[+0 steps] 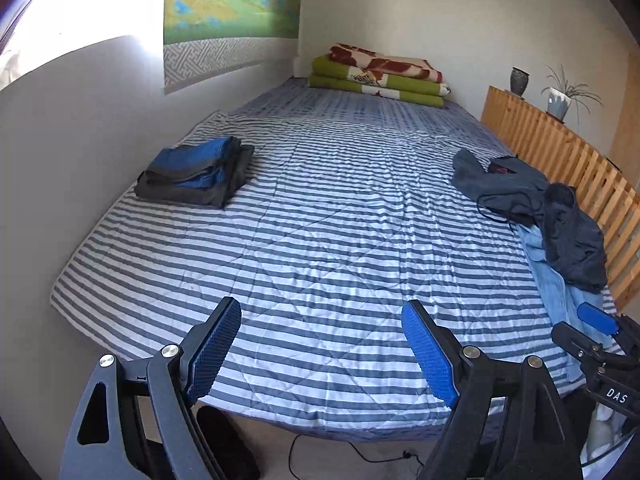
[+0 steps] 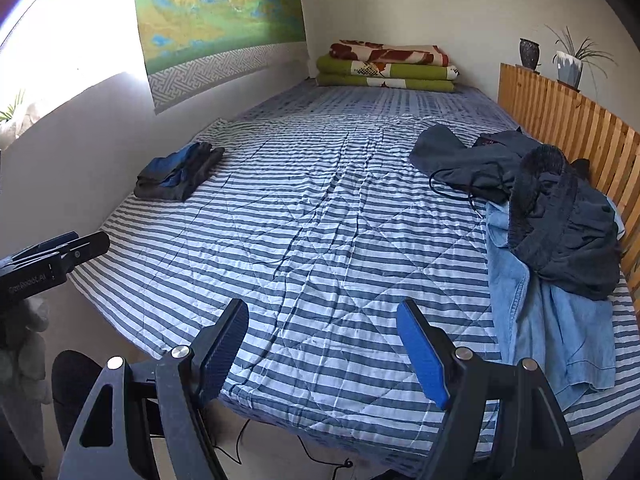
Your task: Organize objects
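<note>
A folded stack of blue and dark grey clothes (image 1: 196,172) lies on the left side of the striped bed (image 1: 320,220); it also shows in the right wrist view (image 2: 176,176). A loose pile of dark clothes (image 2: 552,208) over a light blue garment (image 2: 560,332) lies on the bed's right side, also seen in the left wrist view (image 1: 560,216). My left gripper (image 1: 322,344) is open and empty above the bed's near edge. My right gripper (image 2: 322,348) is open and empty above the near edge, left of the loose pile.
Folded green and red blankets (image 1: 380,76) lie at the bed's far end. A wooden slatted rail (image 2: 580,136) runs along the right side, with a vase (image 2: 530,53) and a potted plant (image 2: 570,66) behind it. A wall borders the left side. A cable (image 2: 320,460) lies on the floor.
</note>
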`<act>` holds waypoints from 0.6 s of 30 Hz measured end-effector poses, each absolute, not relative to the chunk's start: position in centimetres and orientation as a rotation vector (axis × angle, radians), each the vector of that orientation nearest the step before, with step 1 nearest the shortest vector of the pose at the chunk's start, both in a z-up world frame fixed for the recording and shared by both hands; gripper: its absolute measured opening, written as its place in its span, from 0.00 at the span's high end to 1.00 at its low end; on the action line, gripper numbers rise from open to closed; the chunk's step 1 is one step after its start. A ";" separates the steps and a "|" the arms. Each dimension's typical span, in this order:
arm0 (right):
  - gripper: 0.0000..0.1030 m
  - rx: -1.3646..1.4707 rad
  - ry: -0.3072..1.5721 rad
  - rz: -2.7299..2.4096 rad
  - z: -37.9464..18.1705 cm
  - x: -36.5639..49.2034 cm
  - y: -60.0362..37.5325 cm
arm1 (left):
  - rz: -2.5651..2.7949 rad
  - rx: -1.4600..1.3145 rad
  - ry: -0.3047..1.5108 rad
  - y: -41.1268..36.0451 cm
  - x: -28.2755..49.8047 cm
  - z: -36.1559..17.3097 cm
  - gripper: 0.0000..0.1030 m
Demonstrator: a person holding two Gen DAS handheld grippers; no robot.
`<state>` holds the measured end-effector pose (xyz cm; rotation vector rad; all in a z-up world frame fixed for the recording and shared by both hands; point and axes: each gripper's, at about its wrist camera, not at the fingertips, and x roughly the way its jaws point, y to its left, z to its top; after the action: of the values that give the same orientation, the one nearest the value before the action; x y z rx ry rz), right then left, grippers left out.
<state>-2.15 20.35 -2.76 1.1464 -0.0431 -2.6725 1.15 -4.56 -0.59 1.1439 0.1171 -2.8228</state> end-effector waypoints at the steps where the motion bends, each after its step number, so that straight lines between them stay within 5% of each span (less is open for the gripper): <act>1: 0.29 1.156 -0.031 -2.670 -2.9 -2.4 20.0 | -2.816 1.136 0.126 -5.0 1.1 -0.8 0.17; 18: 0.29 1.148 -0.007 -2.682 -2.6 -2.7 17.9 | -2.805 1.135 0.145 -6.3 0.9 -1.4 0.17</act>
<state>-2.73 17.94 -2.60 1.1482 -0.0074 -2.6822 0.91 -6.29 -1.44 1.1353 0.1449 -2.8048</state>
